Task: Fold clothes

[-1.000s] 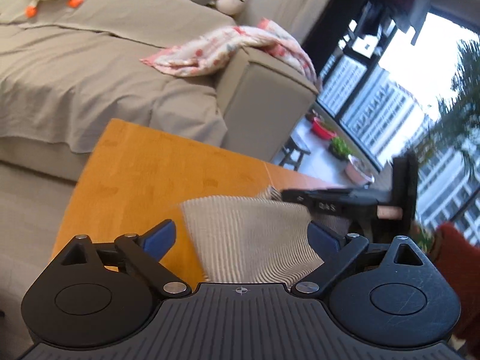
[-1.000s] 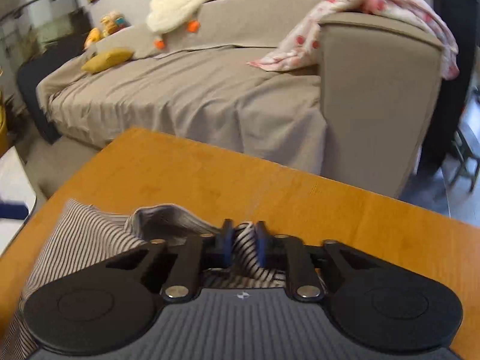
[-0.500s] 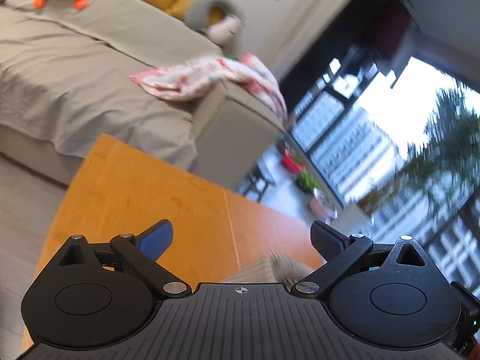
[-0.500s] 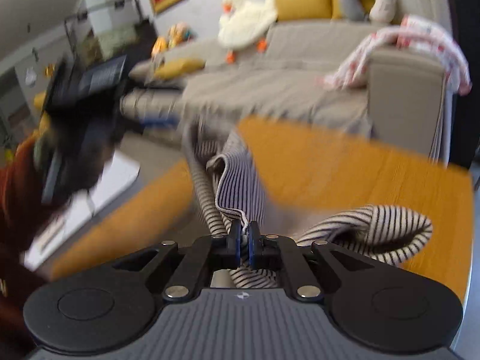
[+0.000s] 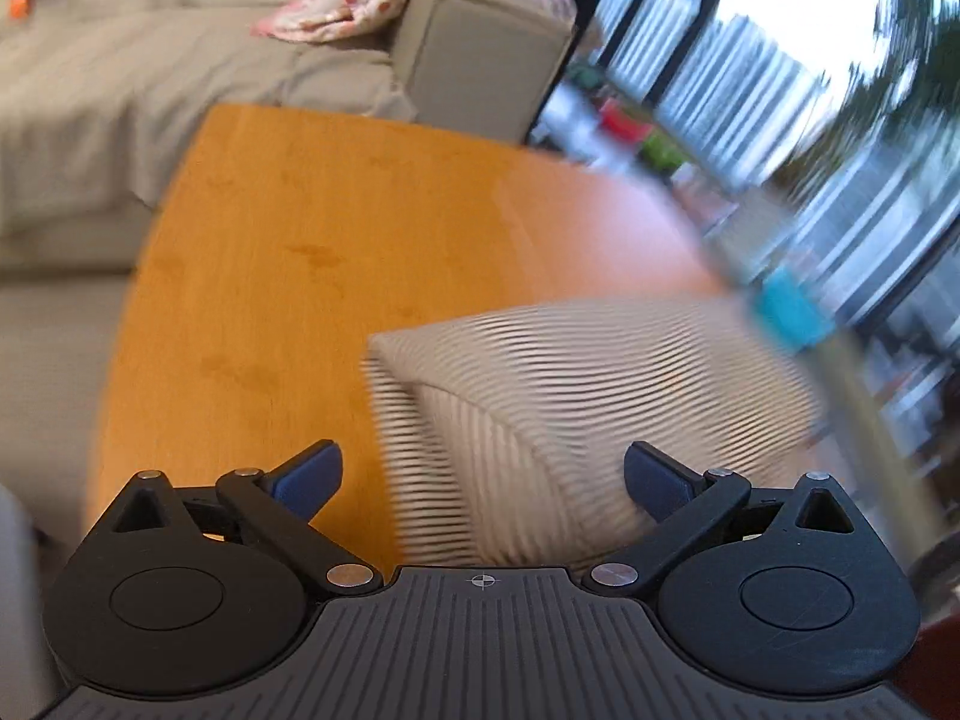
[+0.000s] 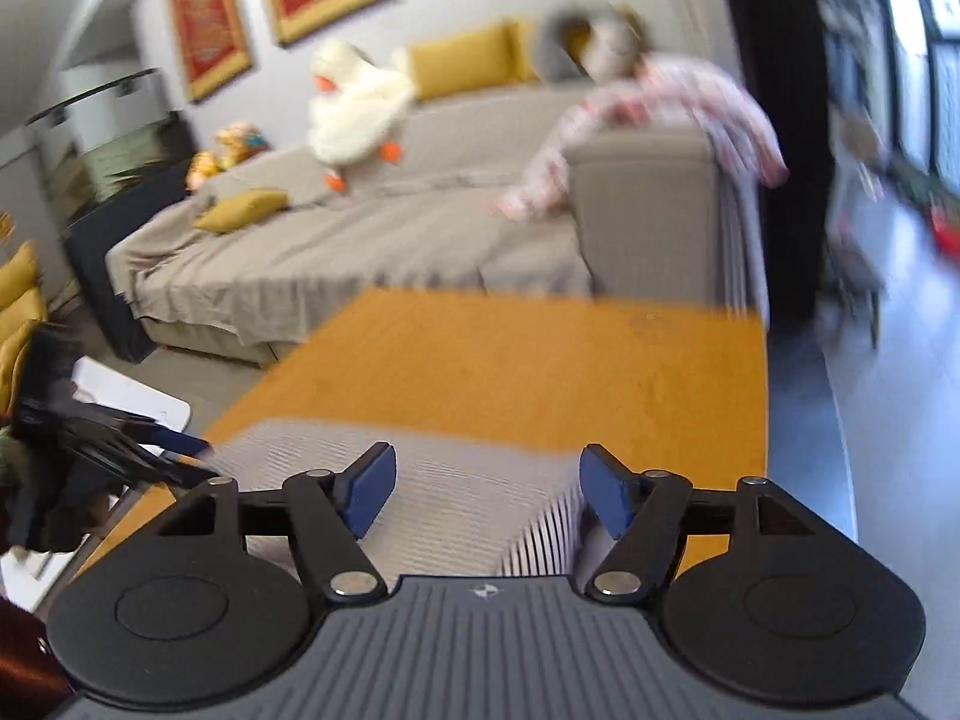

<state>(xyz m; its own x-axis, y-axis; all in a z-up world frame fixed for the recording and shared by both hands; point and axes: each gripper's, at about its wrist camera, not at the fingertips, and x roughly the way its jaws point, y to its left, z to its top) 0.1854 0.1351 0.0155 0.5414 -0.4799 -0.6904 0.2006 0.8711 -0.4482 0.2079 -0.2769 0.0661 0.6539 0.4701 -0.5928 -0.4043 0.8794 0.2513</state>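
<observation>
A grey-and-white striped garment (image 5: 570, 372) lies folded on the orange wooden table (image 5: 360, 228). My left gripper (image 5: 480, 471) hangs over its near left edge, jaws wide open, with nothing pinched. In the right wrist view the same garment (image 6: 456, 456) lies flat below my right gripper (image 6: 487, 480). Its jaws are opening, and the cloth sits under the gap, free of the blue pads (image 6: 372, 480). The left gripper (image 6: 150, 450) shows blurred at the garment's left corner.
A grey covered sofa (image 6: 390, 240) stands beyond the table, with a floral blanket (image 6: 690, 96) over its arm, a white duck plush (image 6: 354, 108) and yellow cushions. Bare floor (image 6: 900, 390) runs along the table's right edge (image 6: 765, 420). Large windows (image 5: 810, 60) are to the right.
My right gripper was shut on the striped cloth and carried it across the table; now it has let go and the garment lies flat. The left gripper stayed open and swung back over the garment.
</observation>
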